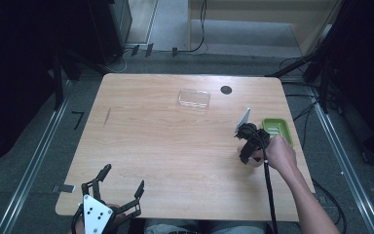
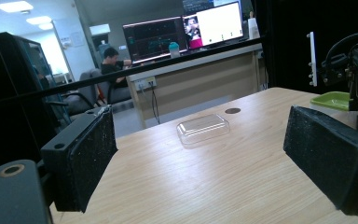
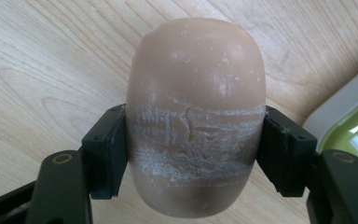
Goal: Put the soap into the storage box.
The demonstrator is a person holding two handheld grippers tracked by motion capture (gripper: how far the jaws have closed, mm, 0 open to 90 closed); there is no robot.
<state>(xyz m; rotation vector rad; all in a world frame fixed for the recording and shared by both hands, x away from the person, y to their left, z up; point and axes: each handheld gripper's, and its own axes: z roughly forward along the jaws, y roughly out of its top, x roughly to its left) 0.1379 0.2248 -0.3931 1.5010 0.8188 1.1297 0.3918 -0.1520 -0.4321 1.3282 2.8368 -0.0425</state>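
1. At the lower left of the high view, the left gripper (image 1: 122, 183) waits over the near edge of the desk (image 1: 175, 146). Its jaws stand wide apart with nothing between them. In the left gripper view they frame bare wood.

2. At the upper middle of the high view, a clear plastic lid (image 1: 194, 99) lies flat on the desk, well apart from both grippers. It also lies beyond the open jaws in the left gripper view (image 2: 203, 129). Just to its right is a small dark round hole (image 1: 226, 89) in the desk.

3. At the right of the high view, the right gripper (image 1: 247, 155) points down at the desk, with the person's hand (image 1: 280, 153) behind it. The right gripper view shows its jaws closed on the sides of a tan bar of soap (image 3: 195, 116). The pads press on its whitish, scuffed middle band. Whether the soap touches the wood or hangs just above it, I cannot tell.

4. At the far right, a green soap dish (image 1: 276, 129) sits near the desk's edge, just beside the gripper. Its corner enters the right of the right gripper view (image 3: 354, 126).

5. Judged step: the soap is gripped, and carrying it comes next. The next move likely calls for lifting the bar over the dish rim, lowering it flat inside, then opening the jaws. The clear lid would probably follow.
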